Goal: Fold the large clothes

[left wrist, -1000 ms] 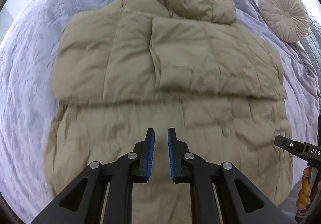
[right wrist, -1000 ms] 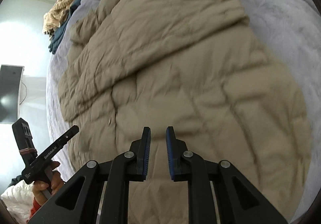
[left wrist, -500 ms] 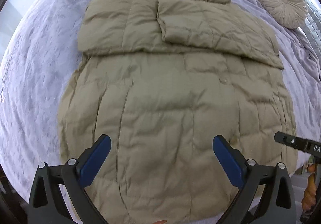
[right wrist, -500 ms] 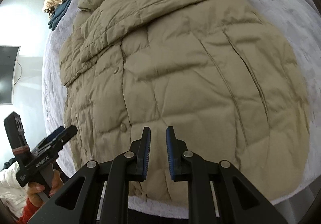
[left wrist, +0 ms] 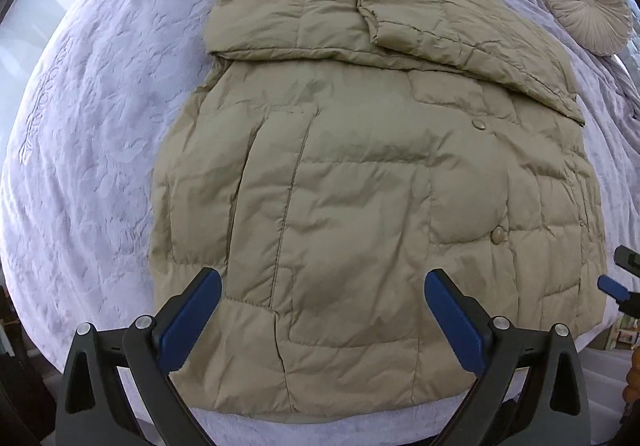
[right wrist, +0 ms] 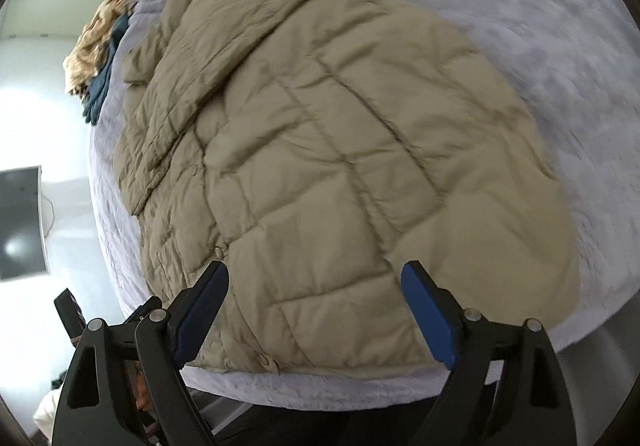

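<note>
- Left wrist view: looks from above the near edge of the bed (left wrist: 92,150), straight along the quilted coat (left wrist: 360,186) toward the far edge, past the left gripper (left wrist: 322,322); round cushion (left wrist: 584,2) at the far right corner.
- Right wrist view: hangs over the same near edge, rolled and angled toward the far left corner, past the right gripper (right wrist: 314,314); clothes pile (right wrist: 96,50) there, coat (right wrist: 340,166) close.
- Shared: coat, near edge of the bed (right wrist: 540,26).
</note>
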The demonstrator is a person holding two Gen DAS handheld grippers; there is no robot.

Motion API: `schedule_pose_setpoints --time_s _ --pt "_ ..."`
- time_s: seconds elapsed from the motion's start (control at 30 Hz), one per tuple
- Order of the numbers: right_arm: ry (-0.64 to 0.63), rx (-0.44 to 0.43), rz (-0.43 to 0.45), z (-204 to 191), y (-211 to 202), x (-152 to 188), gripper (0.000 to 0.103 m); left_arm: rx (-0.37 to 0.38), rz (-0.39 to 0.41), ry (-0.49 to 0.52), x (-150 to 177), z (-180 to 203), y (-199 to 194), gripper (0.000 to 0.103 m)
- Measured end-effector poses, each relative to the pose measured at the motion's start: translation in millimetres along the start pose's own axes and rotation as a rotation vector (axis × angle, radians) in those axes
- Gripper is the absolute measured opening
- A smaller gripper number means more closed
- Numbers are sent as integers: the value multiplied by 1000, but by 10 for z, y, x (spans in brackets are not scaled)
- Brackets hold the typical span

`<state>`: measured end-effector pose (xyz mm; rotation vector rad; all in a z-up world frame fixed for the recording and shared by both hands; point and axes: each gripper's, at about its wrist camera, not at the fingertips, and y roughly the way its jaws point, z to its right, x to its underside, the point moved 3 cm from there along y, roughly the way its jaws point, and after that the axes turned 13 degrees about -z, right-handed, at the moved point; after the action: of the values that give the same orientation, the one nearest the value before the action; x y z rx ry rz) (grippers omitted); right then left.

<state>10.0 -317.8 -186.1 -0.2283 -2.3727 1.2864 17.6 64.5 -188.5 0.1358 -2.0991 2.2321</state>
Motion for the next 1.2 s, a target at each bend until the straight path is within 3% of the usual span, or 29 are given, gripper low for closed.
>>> schedule_pose_setpoints --time_s 0.3,0.4,0.53,0.8,0.87,1.2 --pt "114 -12 31 334 -82 84 90 -4 -56 8 151 -41 156 102" --pt "145 -17 38 444 -114 124 90 105 -82 -30 299 -227 171 102" --pt "210 -107 21 660 -110 208 90 238 -104 -148 574 -645 167 102" --pt "322 -223 -30 1074 -69 451 90 414 -168 -316 1098 -1141 317 102" --pt "337 -212 -54 1142 -16 496 90 459 -203 -335 1182 -1150 454 102" --pt "435 -335 -67 1284 314 435 90 464 -257 -240 936 -678 794 102"
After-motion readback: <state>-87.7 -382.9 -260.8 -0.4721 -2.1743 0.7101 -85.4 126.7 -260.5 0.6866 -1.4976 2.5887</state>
